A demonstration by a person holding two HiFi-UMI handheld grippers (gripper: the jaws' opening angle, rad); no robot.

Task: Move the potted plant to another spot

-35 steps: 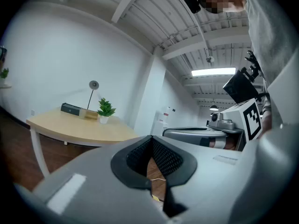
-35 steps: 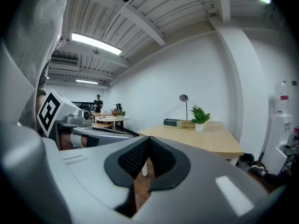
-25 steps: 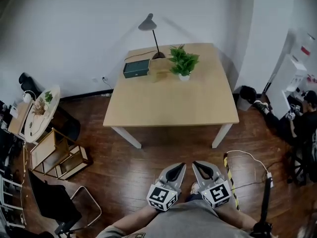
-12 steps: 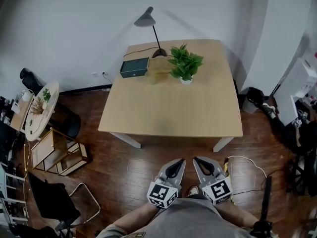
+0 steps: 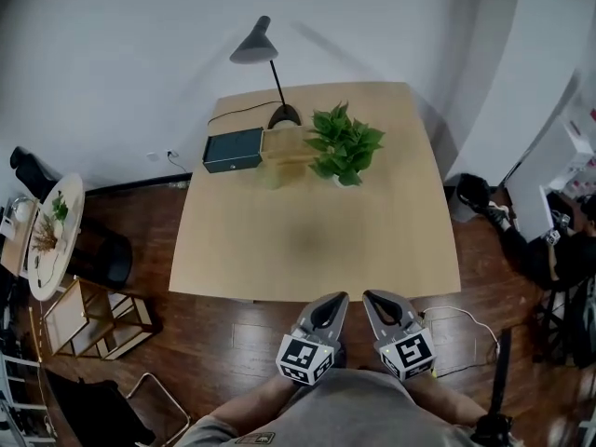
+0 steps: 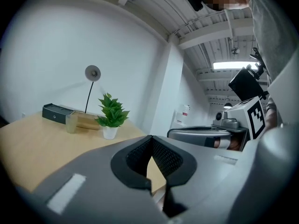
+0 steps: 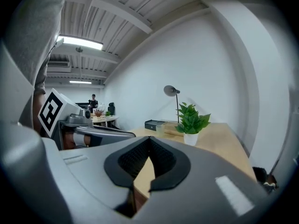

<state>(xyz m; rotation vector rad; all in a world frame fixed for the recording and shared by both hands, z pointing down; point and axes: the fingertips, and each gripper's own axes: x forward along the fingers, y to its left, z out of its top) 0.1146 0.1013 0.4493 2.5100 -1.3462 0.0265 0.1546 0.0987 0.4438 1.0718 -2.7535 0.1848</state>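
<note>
The head view alone takes in the dark wooden plank floor [image 5: 214, 333] around the square light-wood table [image 5: 317, 250]. It also shows a white round side table [image 5: 51, 240] at the left and a seated person [image 5: 559, 245] at the right edge.

The left gripper view adds what that top-down look hides: the small white pot under the leaves, and a pale translucent cup [image 6: 71, 123] just beside a flat light-wood block [image 6: 86, 121]. Only the right gripper view reaches a far part of the room, with ceiling strip lights [image 7: 79, 42] and another table [image 7: 105, 119].

The green leafy potted plant [image 5: 343, 147] stands upright on the far half of the table, near the white wall [image 5: 140, 45]. It is to the right of the block, a dark green rectangular box [image 5: 233, 150] and a grey desk lamp [image 5: 256, 45].

The left gripper [image 5: 333, 302] and right gripper [image 5: 376, 299] hover side by side at the table's near edge, well apart from the plant. Each claw is clenched, its jaws together on nothing. The cup stands closest to the plant, on its left.
</note>
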